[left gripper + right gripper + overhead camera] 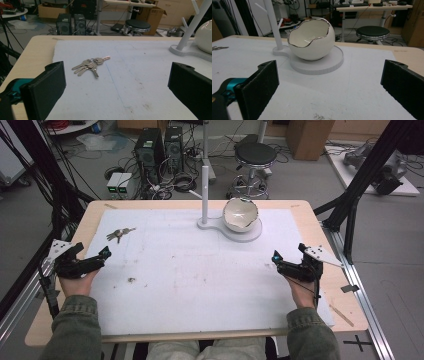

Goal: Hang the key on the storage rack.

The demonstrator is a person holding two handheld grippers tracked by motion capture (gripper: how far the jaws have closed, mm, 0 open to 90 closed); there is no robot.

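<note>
Keys: a bunch of keys (90, 65) is seen lying flat on the white mat (200, 285), near its far left corner, just ahead of the left gripper (95, 260).
Bowl: an egg-shaped bowl (311, 38) with a jagged rim is set upright on a white stand (329, 63), beside the stand's thin post (204, 190).
Left gripper: its fingers are held wide apart, empty, aimed at the keys.
Right gripper (285, 265): its fingers are likewise spread, nothing between them, pointed toward the bowl.
Risk: the flat keys could be pushed along the mat rather than lifted if approached too shallowly; the bowl might be tipped if its rim is nudged.
Surface: a wooden tabletop (90, 215) is covered by the faintly stained mat.
Room: computer towers (160, 150), cables and a stool (255, 157) are seen behind.
</note>
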